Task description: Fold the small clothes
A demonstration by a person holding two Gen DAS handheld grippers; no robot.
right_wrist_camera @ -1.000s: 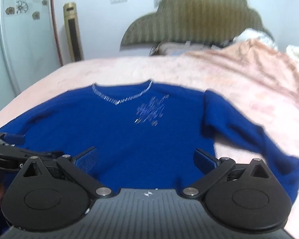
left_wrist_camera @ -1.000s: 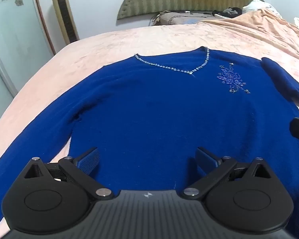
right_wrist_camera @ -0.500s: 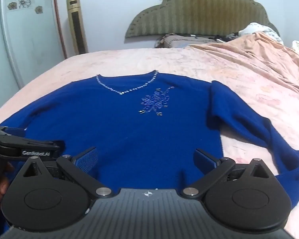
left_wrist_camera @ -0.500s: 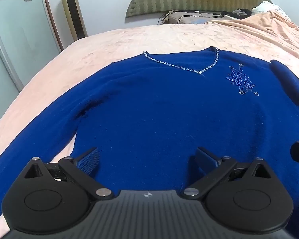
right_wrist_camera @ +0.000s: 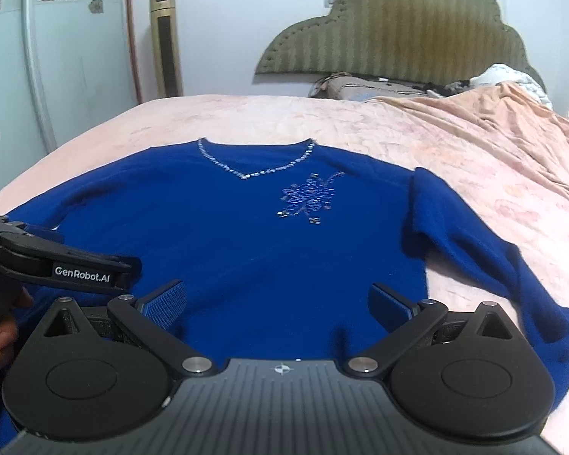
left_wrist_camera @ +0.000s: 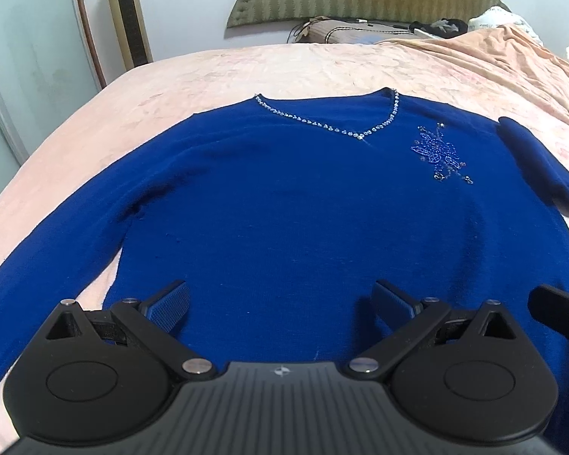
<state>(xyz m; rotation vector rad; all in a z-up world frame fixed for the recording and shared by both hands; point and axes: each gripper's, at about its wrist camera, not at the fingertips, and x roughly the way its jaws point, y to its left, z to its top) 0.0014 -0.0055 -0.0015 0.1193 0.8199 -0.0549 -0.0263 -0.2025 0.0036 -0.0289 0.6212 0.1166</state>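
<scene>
You see a royal-blue sweater point(left_wrist_camera: 303, 208) with a silver beaded neckline point(left_wrist_camera: 334, 127), on a pale peach bed point(left_wrist_camera: 208, 79); olive striped headboard point(right_wrist_camera: 398, 34).

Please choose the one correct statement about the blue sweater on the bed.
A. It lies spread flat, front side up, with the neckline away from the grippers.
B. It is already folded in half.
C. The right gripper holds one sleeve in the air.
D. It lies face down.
A: the blue sweater lies flat on the bed, its beaded neckline and flower decoration facing up at the far end, and both open grippers, left gripper and right gripper, hold nothing.
</scene>
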